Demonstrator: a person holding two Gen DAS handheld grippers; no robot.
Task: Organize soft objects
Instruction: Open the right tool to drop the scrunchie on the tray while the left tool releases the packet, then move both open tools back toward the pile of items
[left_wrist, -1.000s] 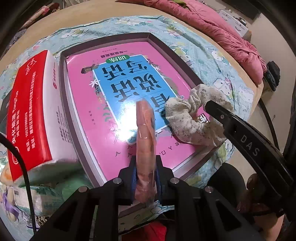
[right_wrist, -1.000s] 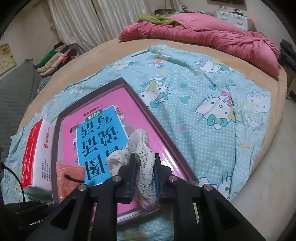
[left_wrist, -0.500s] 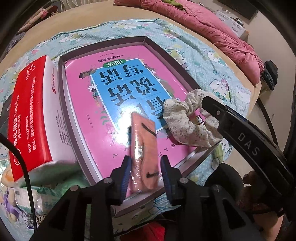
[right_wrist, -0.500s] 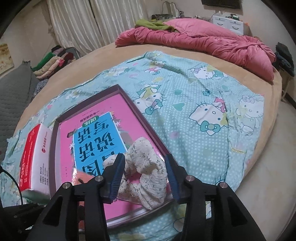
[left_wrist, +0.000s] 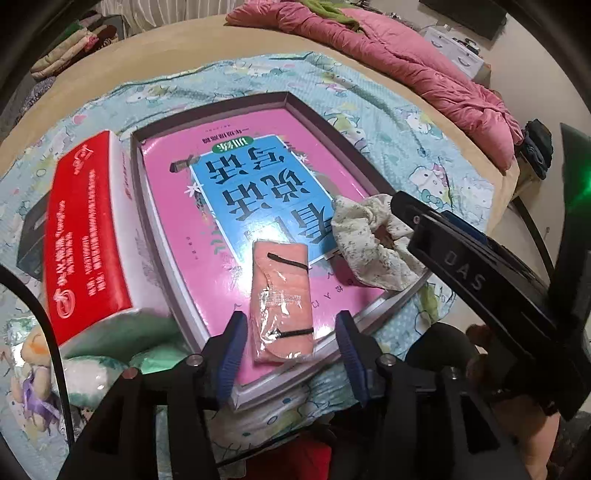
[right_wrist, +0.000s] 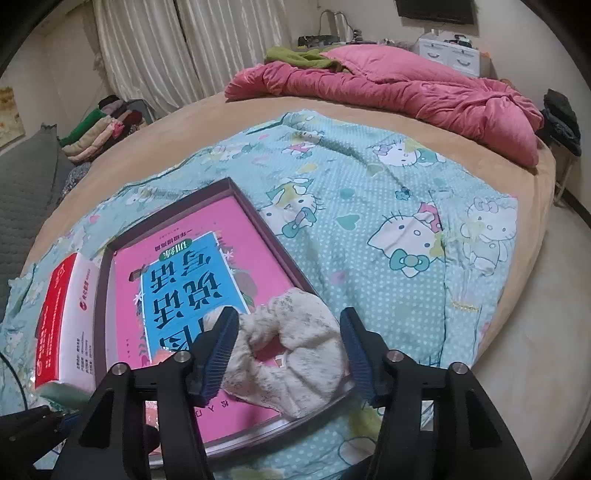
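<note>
A pink cloth in clear wrap (left_wrist: 282, 301) lies flat on the pink book inside the dark shallow box (left_wrist: 221, 110). My left gripper (left_wrist: 290, 349) is open, its jaws on either side of the cloth's near end. A cream floral scrunchie (right_wrist: 291, 349) lies on the book's near right corner; it also shows in the left wrist view (left_wrist: 369, 240). My right gripper (right_wrist: 286, 350) is open, its jaws either side of the scrunchie. The right gripper's body (left_wrist: 480, 273) crosses the left wrist view.
A red and white box (left_wrist: 85, 236) stands left of the dark box. A small plush toy (left_wrist: 29, 373) and wrapped soft items lie at the near left. The box rests on a Hello Kitty sheet (right_wrist: 406, 221) on a round bed with a pink quilt (right_wrist: 406, 92) behind.
Both grippers have opened. The left let go of the pink cloth, which now lies flat on the book. The right let go of the scrunchie, which settled on the book's corner.
</note>
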